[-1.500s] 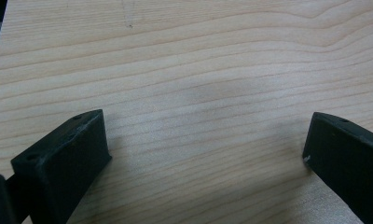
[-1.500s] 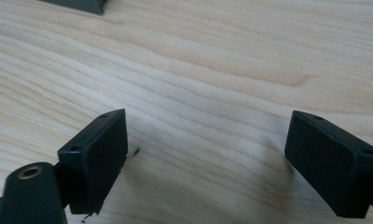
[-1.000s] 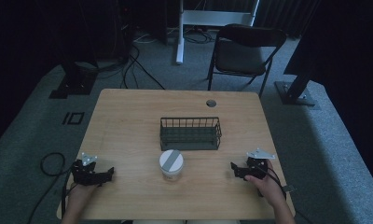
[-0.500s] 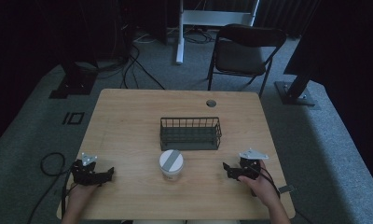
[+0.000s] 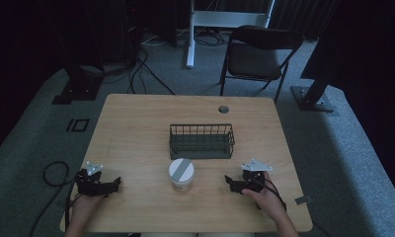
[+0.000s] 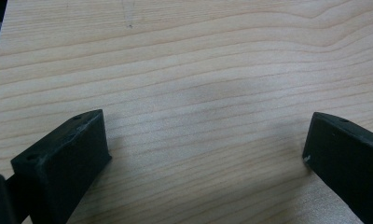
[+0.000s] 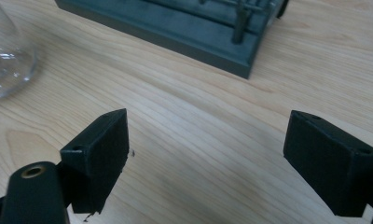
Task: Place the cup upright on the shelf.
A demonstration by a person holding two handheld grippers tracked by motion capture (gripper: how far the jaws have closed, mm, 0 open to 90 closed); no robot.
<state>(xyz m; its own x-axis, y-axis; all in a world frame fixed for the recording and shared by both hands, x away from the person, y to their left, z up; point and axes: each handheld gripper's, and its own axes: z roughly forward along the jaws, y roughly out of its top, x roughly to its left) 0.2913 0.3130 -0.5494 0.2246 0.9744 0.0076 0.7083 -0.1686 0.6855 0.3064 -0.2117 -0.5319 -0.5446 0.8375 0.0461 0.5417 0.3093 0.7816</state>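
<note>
Since the earlier frame my right gripper (image 5: pixel 231 182) has slid toward the jar (image 5: pixel 181 175), jaws spread wide and empty, lined up to grasp; left gripper (image 5: pixel 114 184) waits beyond the jar's other side, wide and empty.

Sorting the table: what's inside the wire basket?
The wire basket looks empty: only its dark floor shows through the bars. The strip just behind its near wall is hidden.

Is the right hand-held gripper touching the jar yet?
Apart. In the high view, bare table shows between the right hand-held gripper and the jar; its own view has open jaws with only wood between.
</note>
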